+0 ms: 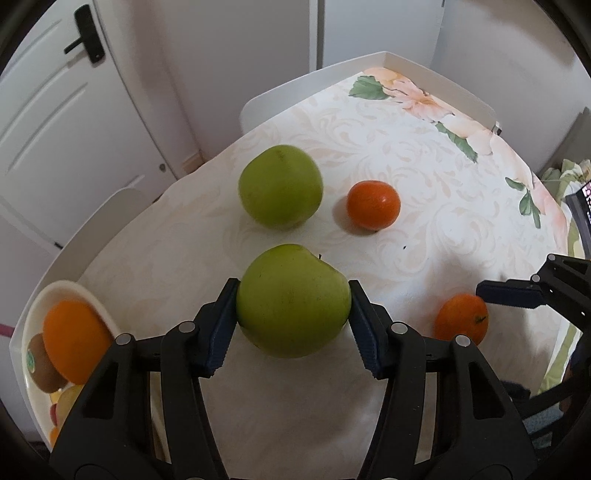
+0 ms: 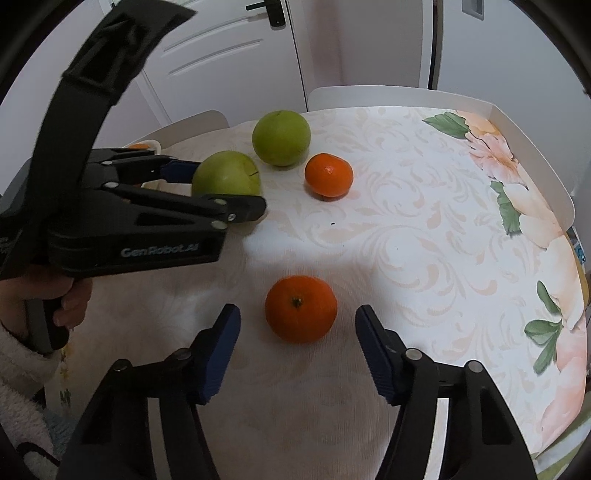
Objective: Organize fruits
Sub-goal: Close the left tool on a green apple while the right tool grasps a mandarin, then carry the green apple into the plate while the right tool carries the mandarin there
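1. The left gripper is clamped on a green apple at the lower centre of the left wrist view; both blue pads press the apple's sides, and the apple sits on the tablecloth.
2. The right gripper is not gripping anything: a mandarin lies between its blue fingers in the lower centre of the right wrist view, with a clear gap on each side, stem end facing up.
3. In the right wrist view the left gripper reaches in from the left edge, held by a hand in a fluffy white sleeve at the lower left.
4. A second green apple rests on the cloth above the held one, at the centre of the left wrist view, apart from it.
5. A second mandarin lies just to the right of that apple, not touching it.
6. A white dish at the lower left edge of the left wrist view holds an orange and a kiwi, touching each other, with other fruit pieces below them that are too hidden to name.
7. White chair backs stand beyond the table's far edge; a white door with a black handle fills the upper left.
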Available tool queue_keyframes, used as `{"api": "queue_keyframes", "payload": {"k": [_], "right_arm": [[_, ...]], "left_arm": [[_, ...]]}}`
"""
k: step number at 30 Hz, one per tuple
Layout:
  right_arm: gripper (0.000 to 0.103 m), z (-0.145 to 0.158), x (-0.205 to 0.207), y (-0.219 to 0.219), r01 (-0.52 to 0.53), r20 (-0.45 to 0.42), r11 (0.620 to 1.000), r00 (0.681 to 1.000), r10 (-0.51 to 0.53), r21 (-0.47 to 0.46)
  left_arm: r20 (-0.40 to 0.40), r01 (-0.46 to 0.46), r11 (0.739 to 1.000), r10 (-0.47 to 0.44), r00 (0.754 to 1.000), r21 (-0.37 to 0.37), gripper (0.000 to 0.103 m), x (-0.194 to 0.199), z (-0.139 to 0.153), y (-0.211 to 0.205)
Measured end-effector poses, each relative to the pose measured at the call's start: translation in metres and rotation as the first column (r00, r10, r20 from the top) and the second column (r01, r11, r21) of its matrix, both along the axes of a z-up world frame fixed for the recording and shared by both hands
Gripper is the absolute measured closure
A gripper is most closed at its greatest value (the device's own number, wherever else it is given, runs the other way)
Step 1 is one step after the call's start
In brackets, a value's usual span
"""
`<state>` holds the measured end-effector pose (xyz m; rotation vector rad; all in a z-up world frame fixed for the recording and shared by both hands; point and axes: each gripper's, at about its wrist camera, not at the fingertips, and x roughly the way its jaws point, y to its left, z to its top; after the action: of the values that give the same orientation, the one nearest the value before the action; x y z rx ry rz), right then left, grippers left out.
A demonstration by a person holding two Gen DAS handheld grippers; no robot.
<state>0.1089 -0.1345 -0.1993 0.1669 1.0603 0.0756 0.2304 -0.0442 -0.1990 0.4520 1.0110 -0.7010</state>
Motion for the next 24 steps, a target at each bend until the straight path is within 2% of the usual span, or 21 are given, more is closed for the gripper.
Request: {"api": "queue_keyframes", "payload": {"k": [14,17,24], "right_arm": [[0.057,-0.003,0.004,0.009,-0.026,0.022,0.999,0.999,0.026,-0.038],[0.067,-0.002,0.004,0.008,-0.026,0.035,0.998,0.999,0.028,-0.049],[0.067,0.002,0.005,0.007,-0.048,0.049,0.998,0.998,0.05,-0.045]], "left_arm": [[0.008,-0.049,0.999,0.049,0.999,0.005,0.042,-0.006,0.003,0.02],[0.009,-0.066,0.998,0.066,0.998,0.002,0.042,-0.009,0.003,0.024],[0.017,-0.112,0.994,0.112,0.994,-0.013,0.042,-0.018,0.012,0.035]]}}
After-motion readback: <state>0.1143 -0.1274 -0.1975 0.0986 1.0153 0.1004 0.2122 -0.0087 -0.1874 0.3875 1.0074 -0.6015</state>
